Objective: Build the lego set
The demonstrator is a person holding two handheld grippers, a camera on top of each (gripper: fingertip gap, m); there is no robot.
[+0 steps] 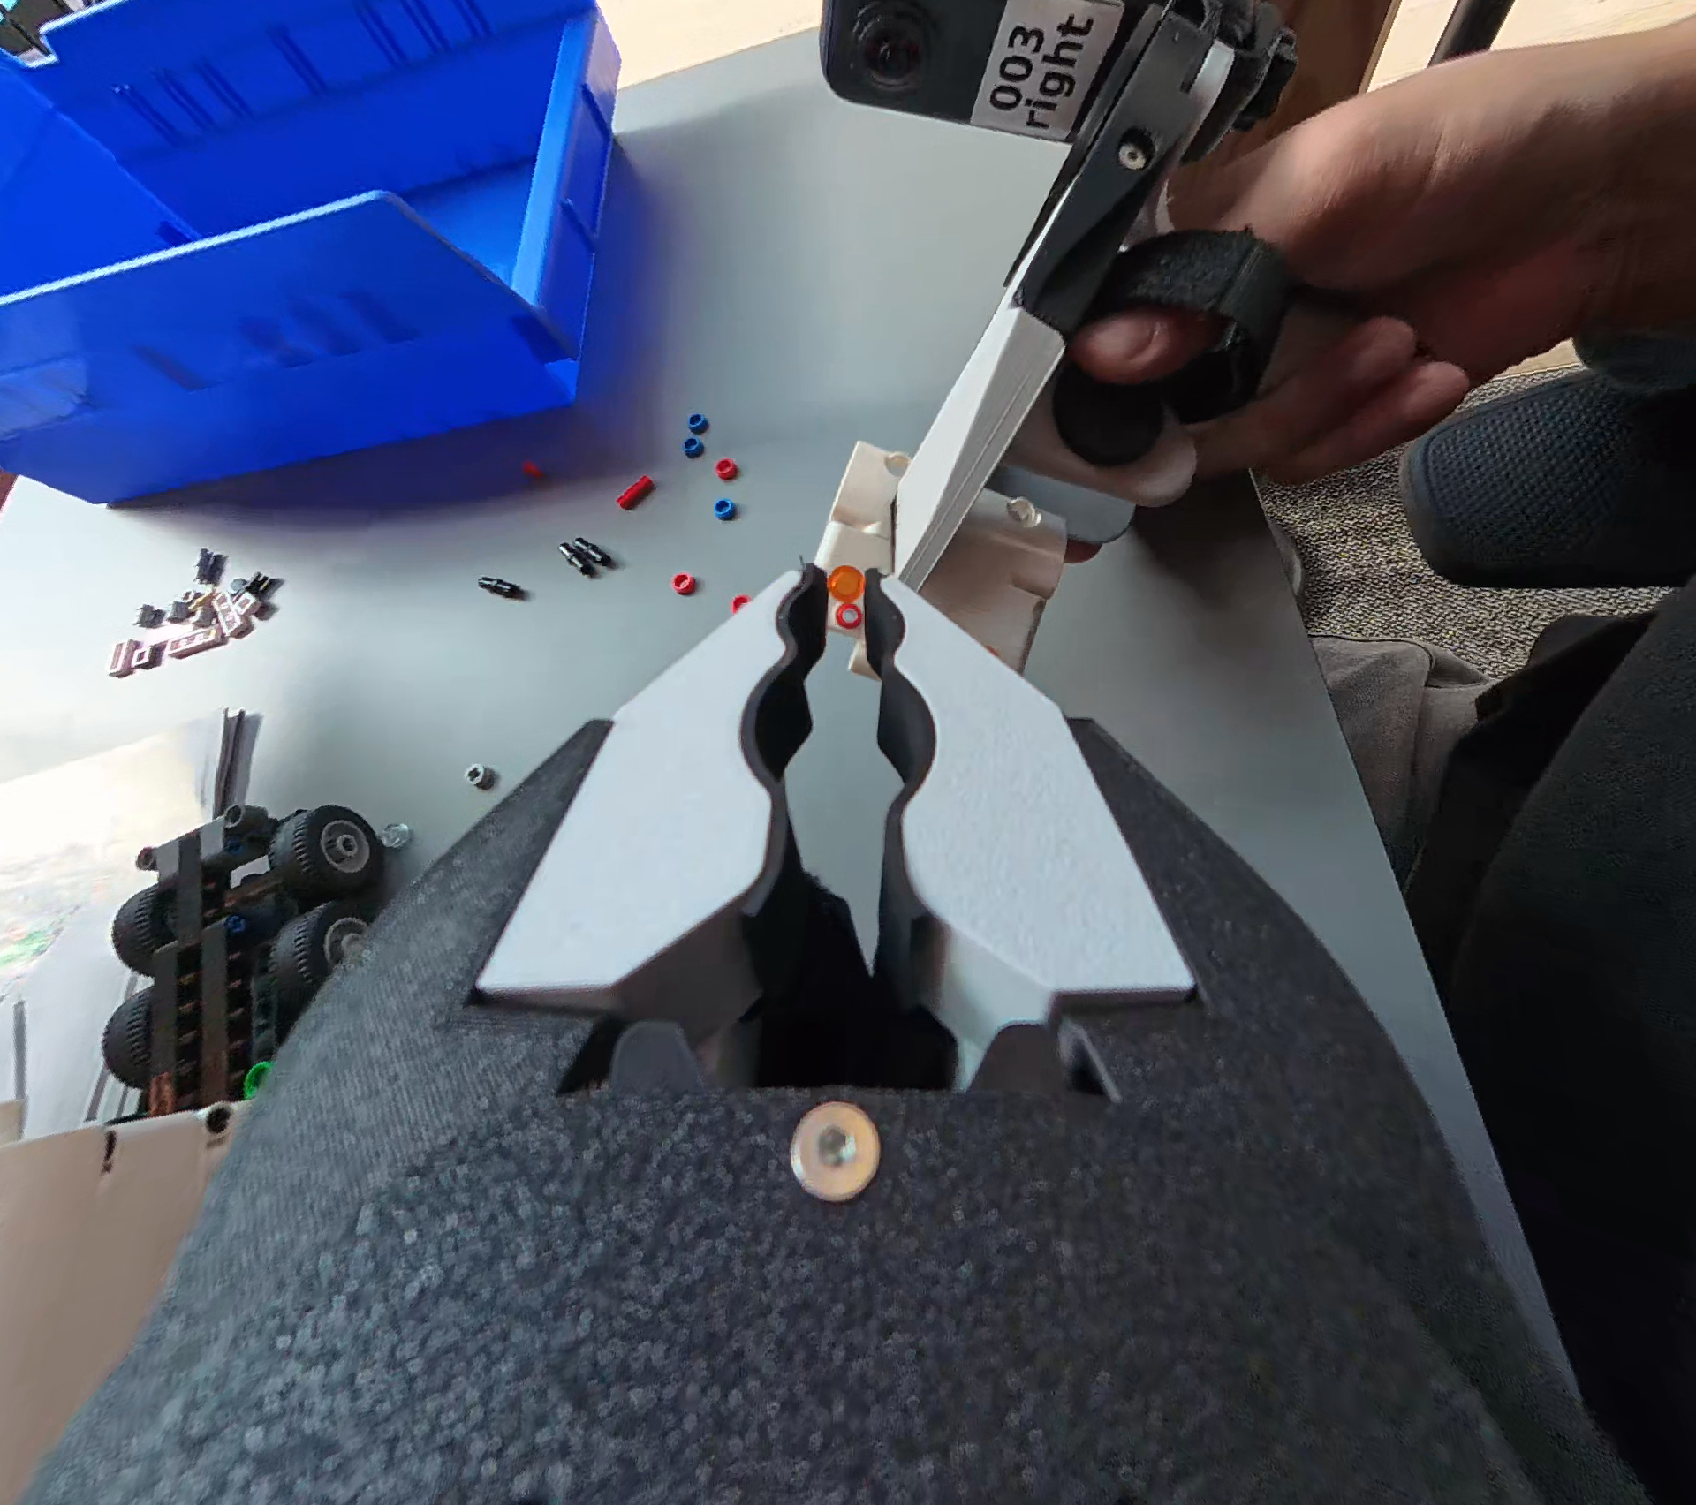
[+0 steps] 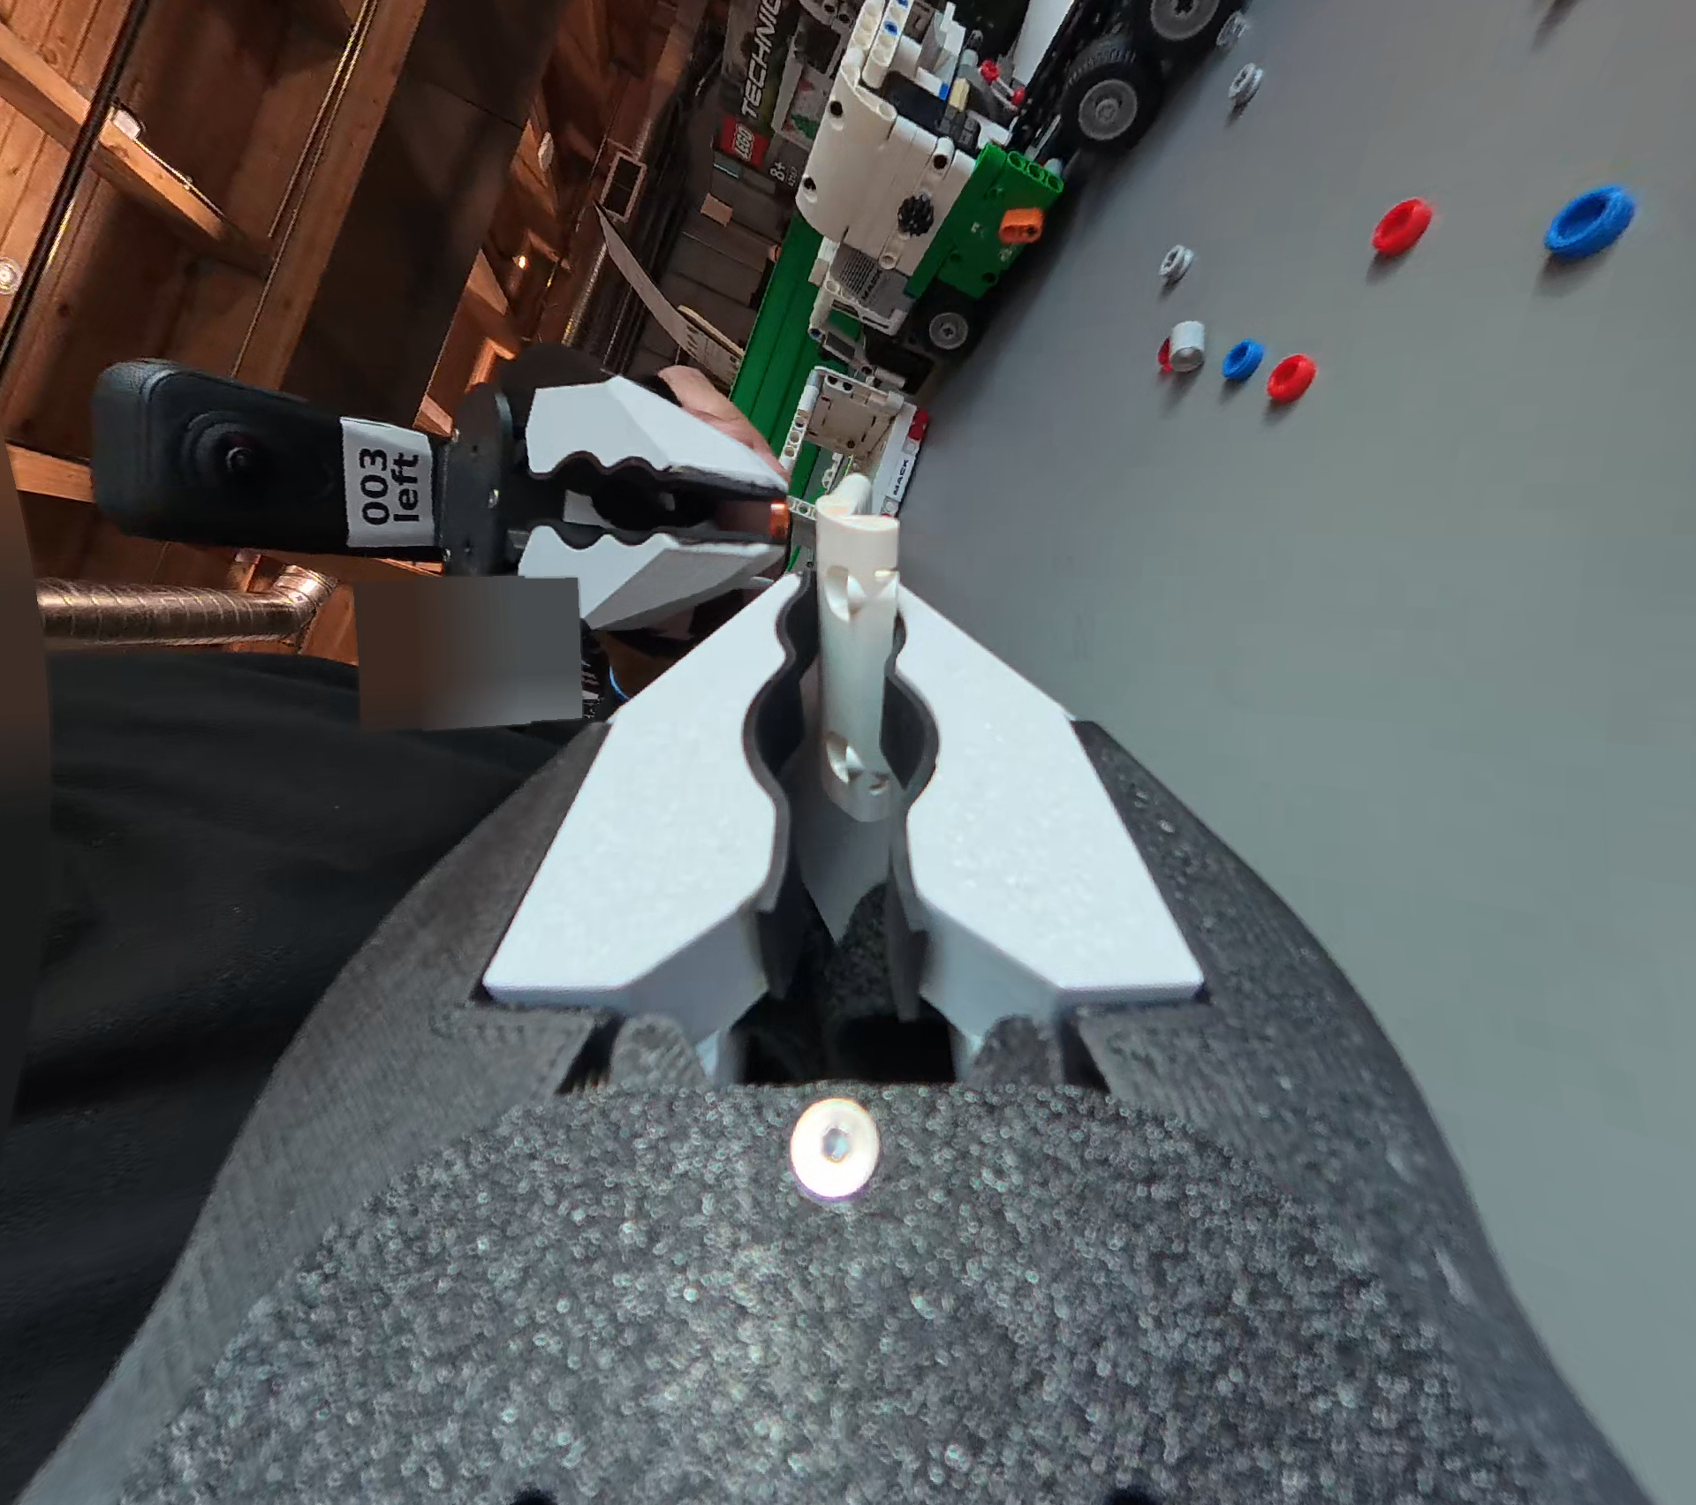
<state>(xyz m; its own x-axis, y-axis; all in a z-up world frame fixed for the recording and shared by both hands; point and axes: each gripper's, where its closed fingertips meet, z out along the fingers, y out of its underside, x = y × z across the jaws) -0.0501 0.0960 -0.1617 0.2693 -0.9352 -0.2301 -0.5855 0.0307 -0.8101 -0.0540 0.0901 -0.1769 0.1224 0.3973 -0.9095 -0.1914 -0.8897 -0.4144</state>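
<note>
My left gripper (image 1: 844, 589) is shut on a small orange round piece (image 1: 844, 583) at its fingertips. It holds the piece against the end of a white Lego part (image 1: 863, 507). My right gripper (image 2: 849, 589) is shut on this white part (image 2: 853, 635), a long piece with holes that runs along between its fingers. In the right wrist view, the left gripper (image 2: 780, 520) comes in from the left with the orange piece (image 2: 778, 518) at the white part's tip. A small red ring (image 1: 849, 617) shows just below the orange piece; I cannot tell what it sits on.
Blue bins (image 1: 321, 176) stand at the back left of the grey table (image 1: 459, 681). Loose red and blue rings (image 1: 725, 488) and black pins (image 1: 583, 552) lie scattered. A wheeled chassis (image 1: 239, 929) is at the left. A white and green truck section (image 2: 918, 195) lies beyond it.
</note>
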